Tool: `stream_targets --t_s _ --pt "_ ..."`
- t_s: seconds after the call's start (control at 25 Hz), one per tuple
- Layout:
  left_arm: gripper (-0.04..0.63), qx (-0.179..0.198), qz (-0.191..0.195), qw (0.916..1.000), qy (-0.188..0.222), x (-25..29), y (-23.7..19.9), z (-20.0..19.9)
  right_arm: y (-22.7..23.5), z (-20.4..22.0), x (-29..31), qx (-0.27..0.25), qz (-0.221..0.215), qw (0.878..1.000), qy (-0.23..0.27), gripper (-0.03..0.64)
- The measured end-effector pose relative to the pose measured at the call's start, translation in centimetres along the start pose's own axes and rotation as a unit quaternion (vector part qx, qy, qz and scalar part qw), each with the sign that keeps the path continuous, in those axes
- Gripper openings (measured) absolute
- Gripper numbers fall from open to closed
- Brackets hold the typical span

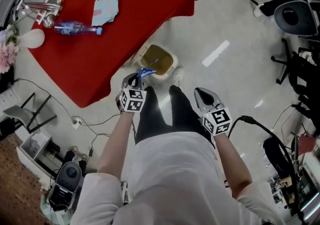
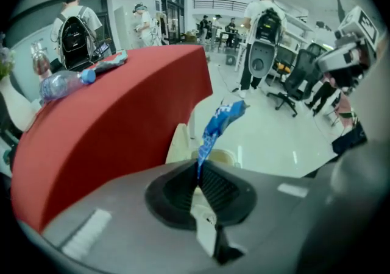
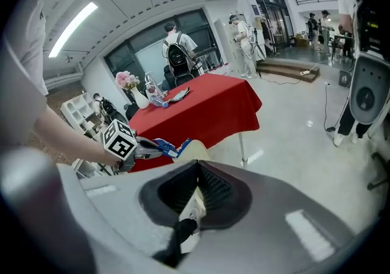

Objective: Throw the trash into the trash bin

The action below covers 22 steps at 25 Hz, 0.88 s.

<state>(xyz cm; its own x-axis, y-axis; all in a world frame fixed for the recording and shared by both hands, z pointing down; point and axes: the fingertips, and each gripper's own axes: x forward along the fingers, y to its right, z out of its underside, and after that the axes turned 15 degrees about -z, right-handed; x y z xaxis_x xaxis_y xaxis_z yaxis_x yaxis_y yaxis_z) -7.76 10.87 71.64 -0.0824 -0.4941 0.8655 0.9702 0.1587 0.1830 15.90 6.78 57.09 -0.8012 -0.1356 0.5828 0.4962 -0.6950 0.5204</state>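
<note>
My left gripper [image 1: 137, 80] is shut on a crumpled blue wrapper [image 1: 146, 73], holding it just above the near rim of the cream trash bin [image 1: 171, 65], which stands on the floor by the red table. In the left gripper view the wrapper [image 2: 217, 125] sticks up from the closed jaws, with the bin [image 2: 177, 145] behind it. My right gripper [image 1: 199, 93] hangs shut and empty to the right of the bin, over the person's legs. From the right gripper view I see the left gripper [image 3: 141, 148] with the wrapper [image 3: 166, 146] beside the bin [image 3: 194, 150].
The red table [image 1: 115, 34] carries a plastic bottle [image 1: 75, 28], a torn paper packet [image 1: 105, 7] and a white vase [image 1: 34, 38]. Cables and a power strip [image 1: 76, 121] lie on the floor at left. Office chairs [image 1: 300, 74] stand at right. People stand in the background.
</note>
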Motion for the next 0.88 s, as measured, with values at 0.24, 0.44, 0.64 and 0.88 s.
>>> stream_targets --t_s 0.24,0.44,0.64,0.88 --pt "0.006 -0.004 -0.006 0.9998 -0.019 3.9 2.3 2.1 2.6 1.9 0.7 0.007 -0.008 1.0 -0.011 0.002" --pt "0.006 -0.008 -0.002 0.9997 -0.024 7.8 4.2 3.5 4.5 3.7 2.0 0.018 -0.012 1.0 -0.014 0.002" --pt "0.007 -0.016 0.007 0.9992 -0.035 11.8 6.3 5.7 5.9 6.5 4.0 0.034 -0.02 0.999 -0.022 0.002" --pt "0.009 -0.004 0.018 0.9987 -0.048 16.0 8.1 8.5 7.1 10.3 6.2 0.053 -0.024 0.998 -0.04 0.002"
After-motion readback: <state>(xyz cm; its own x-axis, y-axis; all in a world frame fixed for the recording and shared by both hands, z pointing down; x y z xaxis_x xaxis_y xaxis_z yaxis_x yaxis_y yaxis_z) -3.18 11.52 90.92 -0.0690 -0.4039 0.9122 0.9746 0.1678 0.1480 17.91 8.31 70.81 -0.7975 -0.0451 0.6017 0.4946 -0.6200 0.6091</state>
